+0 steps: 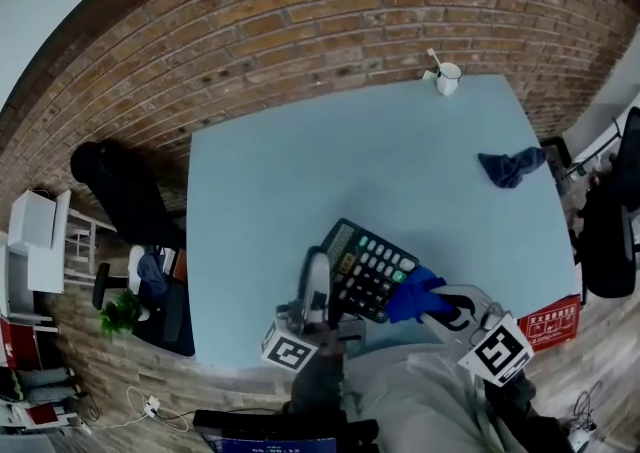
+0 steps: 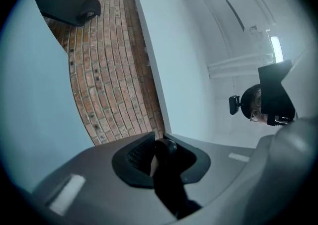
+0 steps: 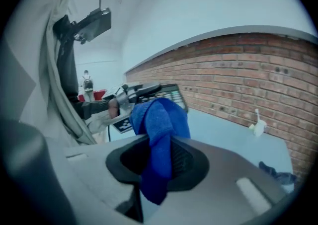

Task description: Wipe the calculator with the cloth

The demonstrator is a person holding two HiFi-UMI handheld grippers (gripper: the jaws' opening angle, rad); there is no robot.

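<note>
A dark calculator (image 1: 368,267) with green and white keys is held tilted above the table's near edge. My left gripper (image 1: 318,293) is shut on its lower left edge. In the left gripper view that edge shows as a thin dark slab (image 2: 168,179) between the jaws of the left gripper (image 2: 161,150). My right gripper (image 1: 441,302) is shut on a bright blue cloth (image 1: 414,293), which rests against the calculator's right end. The right gripper view shows the cloth (image 3: 160,122) bunched in the right gripper (image 3: 161,158), with the calculator (image 3: 169,91) just beyond it.
The pale blue table (image 1: 330,171) stands against a brick wall (image 1: 300,31). On it are a second, darker blue cloth (image 1: 510,166) at the right and a white cup (image 1: 448,77) at the far right corner. A black chair (image 1: 125,191) is on the left.
</note>
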